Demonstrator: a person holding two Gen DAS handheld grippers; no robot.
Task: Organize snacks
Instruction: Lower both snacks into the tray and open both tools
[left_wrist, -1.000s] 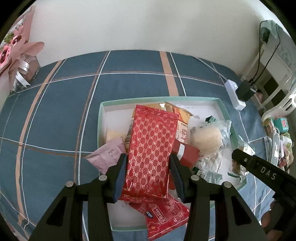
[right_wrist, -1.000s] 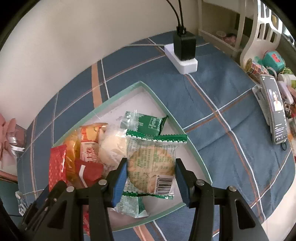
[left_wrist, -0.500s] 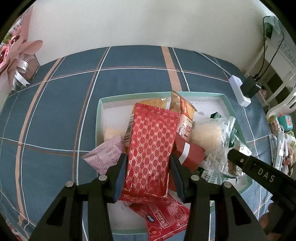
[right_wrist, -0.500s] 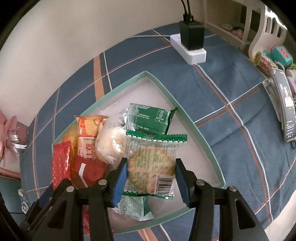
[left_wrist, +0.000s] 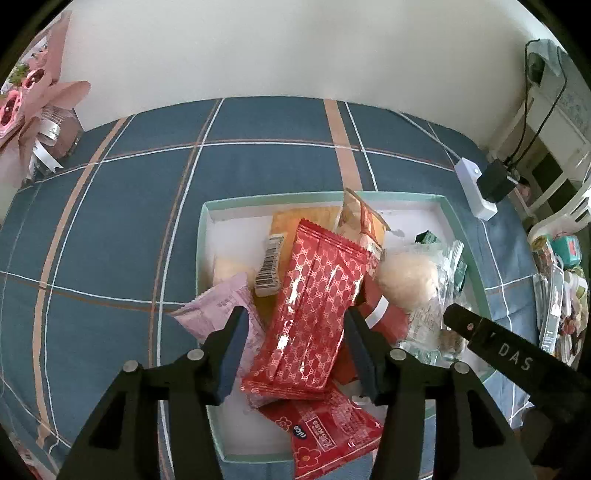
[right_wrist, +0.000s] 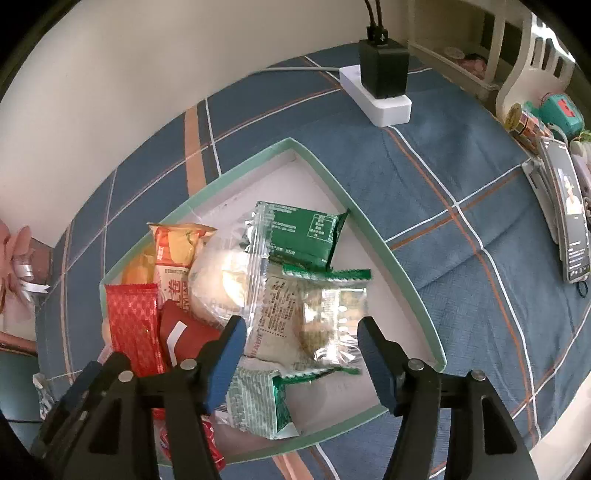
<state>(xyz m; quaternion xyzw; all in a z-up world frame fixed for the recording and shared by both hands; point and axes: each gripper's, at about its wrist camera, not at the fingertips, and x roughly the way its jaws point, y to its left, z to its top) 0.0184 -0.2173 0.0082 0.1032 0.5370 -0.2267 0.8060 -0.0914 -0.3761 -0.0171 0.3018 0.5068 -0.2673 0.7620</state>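
Observation:
A mint-rimmed white tray (left_wrist: 202, 236) (right_wrist: 391, 254) holds a heap of snack packets. My left gripper (left_wrist: 293, 343) is open over the tray. A red patterned wafer packet (left_wrist: 314, 306) lies tilted between its fingers, resting on the pile. My right gripper (right_wrist: 301, 349) is open. A clear green-edged cookie packet (right_wrist: 314, 317) lies loose between its fingers on the pile. A dark green packet (right_wrist: 306, 236), a round white bun (right_wrist: 225, 280) and an orange packet (right_wrist: 177, 247) lie beyond.
The tray sits on a blue plaid cloth (left_wrist: 110, 221). A white power strip with a black charger (right_wrist: 384, 81) lies at the back right. A phone (right_wrist: 569, 206) and small clutter lie at the right edge. Pink ribbon decor (left_wrist: 33, 110) stands far left.
Both grippers have opened and let go. The red wafer packet tipped onto the pile, and the cookie packet dropped into the tray.

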